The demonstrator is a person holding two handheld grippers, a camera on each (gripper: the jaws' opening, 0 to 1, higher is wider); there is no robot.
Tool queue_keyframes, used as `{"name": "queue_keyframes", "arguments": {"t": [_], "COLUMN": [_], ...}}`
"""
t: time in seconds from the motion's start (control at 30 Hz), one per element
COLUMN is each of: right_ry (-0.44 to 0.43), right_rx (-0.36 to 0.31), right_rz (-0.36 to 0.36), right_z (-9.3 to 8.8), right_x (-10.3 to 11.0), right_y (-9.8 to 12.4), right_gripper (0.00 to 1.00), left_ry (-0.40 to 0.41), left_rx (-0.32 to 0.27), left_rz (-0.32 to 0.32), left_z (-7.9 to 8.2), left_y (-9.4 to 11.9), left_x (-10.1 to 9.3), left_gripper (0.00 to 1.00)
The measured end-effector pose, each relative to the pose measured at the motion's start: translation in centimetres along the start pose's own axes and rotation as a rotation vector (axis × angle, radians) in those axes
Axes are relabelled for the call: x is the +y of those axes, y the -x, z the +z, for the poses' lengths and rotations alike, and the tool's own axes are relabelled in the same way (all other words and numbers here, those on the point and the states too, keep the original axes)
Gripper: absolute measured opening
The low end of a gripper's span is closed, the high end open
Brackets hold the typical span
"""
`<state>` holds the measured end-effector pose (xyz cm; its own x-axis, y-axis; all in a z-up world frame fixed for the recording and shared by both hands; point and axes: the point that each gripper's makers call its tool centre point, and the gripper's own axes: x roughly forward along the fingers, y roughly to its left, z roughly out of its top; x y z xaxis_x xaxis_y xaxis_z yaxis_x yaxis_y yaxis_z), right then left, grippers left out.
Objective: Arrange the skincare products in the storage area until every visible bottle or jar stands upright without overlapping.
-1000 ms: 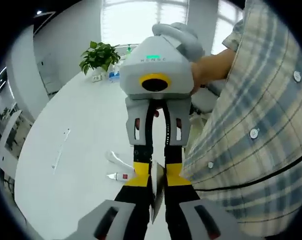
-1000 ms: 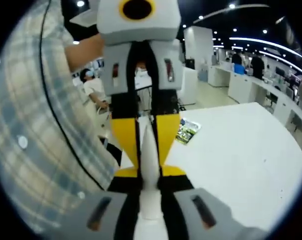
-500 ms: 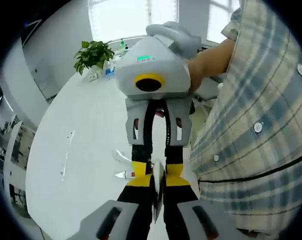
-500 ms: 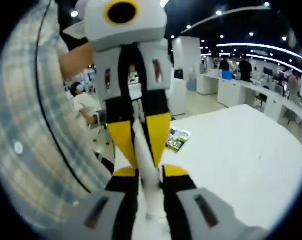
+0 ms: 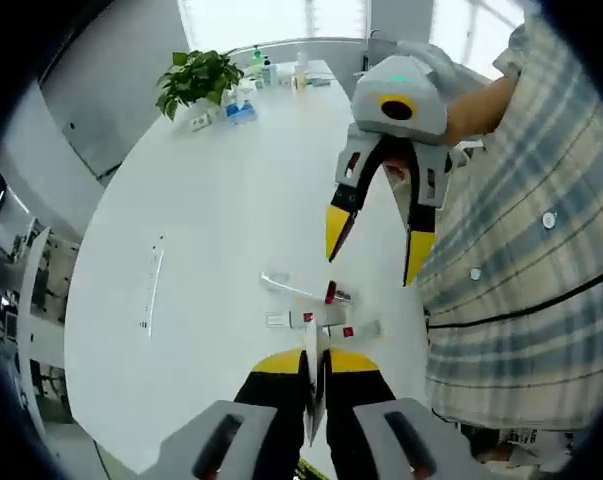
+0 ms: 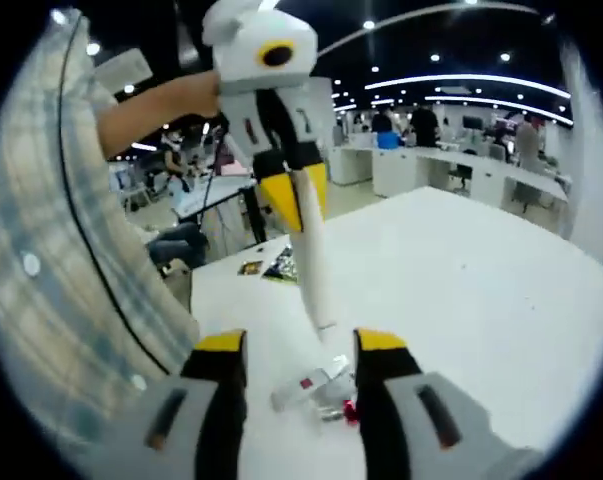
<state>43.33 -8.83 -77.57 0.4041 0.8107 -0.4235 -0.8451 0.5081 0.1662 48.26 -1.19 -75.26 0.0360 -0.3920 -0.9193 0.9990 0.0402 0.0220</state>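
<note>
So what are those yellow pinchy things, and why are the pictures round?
A person in a checked shirt holds two tongs, one in each hand. Each carries a fisheye camera, which makes its picture round. In the left gripper view, the left tongs are shut on a white tube, seen end-on; the right tongs hang open across from them. In the right gripper view, the right tongs are open, and you can see the same tube sticking out of the other tongs. Small skincare tubes lie flat on the white table. A potted plant stands far off.

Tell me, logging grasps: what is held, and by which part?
The left hand-held gripper pinches a white tube by its flat crimped end. The right hand-held gripper holds nothing.
</note>
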Motion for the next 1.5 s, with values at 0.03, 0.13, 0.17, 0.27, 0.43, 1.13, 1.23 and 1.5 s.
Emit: {"name": "queue_keyframes", "arguments": {"t": [0.03,0.13,0.17,0.27,0.43,1.13,1.23,1.5], "right_ry": [-0.005,-0.042,-0.05,-0.063,-0.174,-0.263,-0.266,-0.298], "right_rx": [-0.006,-0.024,-0.022,-0.023,-0.077,-0.136,-0.129,-0.119], "right_rz": [-0.008,-0.044,-0.05,-0.075,-0.106,-0.247,-0.26,-0.279], "right_z": [0.0,-0.2,-0.4,-1.0,-1.5,-3.3,-3.6,-5.0], "right_x": [-0.2,-0.8,-0.8,-0.9,-0.6,-1.6,-1.5,-1.1], "right_y": [0.2,1.1,1.3,1.9,2.7,5.2,5.3,5.9], "right_gripper": [0.42,0.42,0.42,0.42,0.39,0.46,0.48,0.48], "left_ry": [0.001,0.014,0.014,0.025,0.016,0.017,0.024,0.027], "left_rx": [0.017,0.027,0.027,0.053,0.098,0.311,0.312,0.361], "left_rz": [0.009,0.006,0.002,0.006,0.008,0.042,0.035,0.033], "left_z": [-0.1,-0.1,-0.1,-0.3,-0.6,-2.9,-2.3,-2.3], "left_y": [-0.3,-1.0,-1.1,-1.9,-2.6,-7.6,-7.3,-7.0], "left_x": [0.7,2.2,2.3,4.3,6.6,14.3,15.2,16.5], "left_gripper": [0.04,0.04,0.04,0.03,0.03,0.01,0.01,0.01]}}
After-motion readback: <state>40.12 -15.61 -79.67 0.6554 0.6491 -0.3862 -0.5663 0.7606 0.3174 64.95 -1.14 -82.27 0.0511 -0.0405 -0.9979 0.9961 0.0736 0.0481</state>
